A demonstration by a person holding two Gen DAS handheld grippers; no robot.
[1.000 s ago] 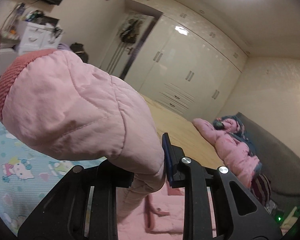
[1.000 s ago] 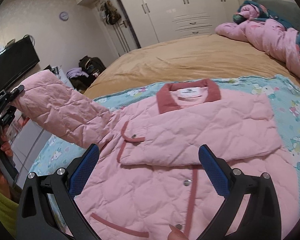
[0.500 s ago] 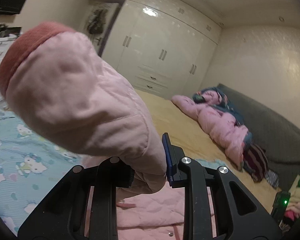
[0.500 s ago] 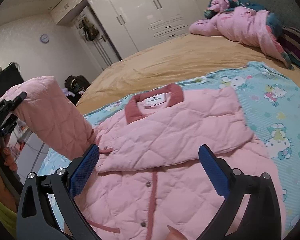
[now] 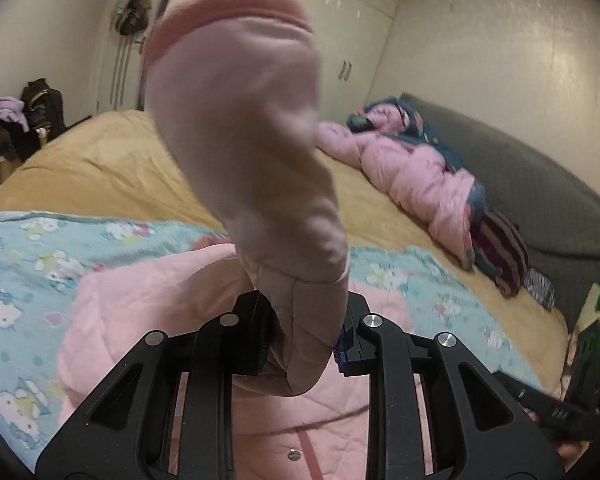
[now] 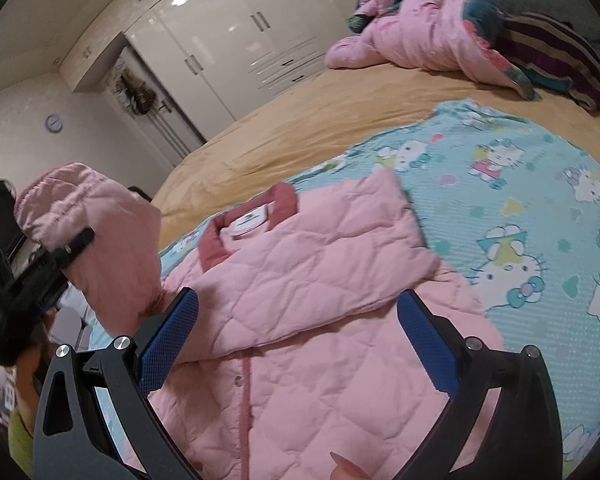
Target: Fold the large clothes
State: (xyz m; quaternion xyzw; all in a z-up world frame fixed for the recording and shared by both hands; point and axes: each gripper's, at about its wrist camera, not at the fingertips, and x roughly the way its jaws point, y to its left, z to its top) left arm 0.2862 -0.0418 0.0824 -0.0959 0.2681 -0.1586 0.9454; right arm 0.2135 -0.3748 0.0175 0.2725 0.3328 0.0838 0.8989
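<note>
The pink quilted jacket (image 6: 300,320) lies front-up on a Hello Kitty blanket (image 6: 540,220) spread over the bed (image 6: 300,120). It has a darker pink collar (image 6: 236,236) with a white label, a matching placket strip and snap buttons down the middle. One sleeve is already folded across the chest, filling the centre of the right wrist frame.

The other sleeve (image 5: 252,140) rises up the middle of the left wrist frame, its ribbed cuff at the top. The left hand-held gripper (image 5: 300,344) pinches it near the lower centre, fingers pressed against the fabric on both sides. In the right wrist view this raised sleeve stands at the left edge of the frame, apart from the jacket body.

The right hand-held gripper (image 6: 296,340) hangs over the jacket's lower front with its blue pads (image 6: 168,336) spread wide, holding nothing.

Bare blanket shows to the right of the jacket, and tan bedcover beyond the collar. A heap of pink bedding (image 6: 420,40) sits in the upper right, well apart from the jacket.
</note>
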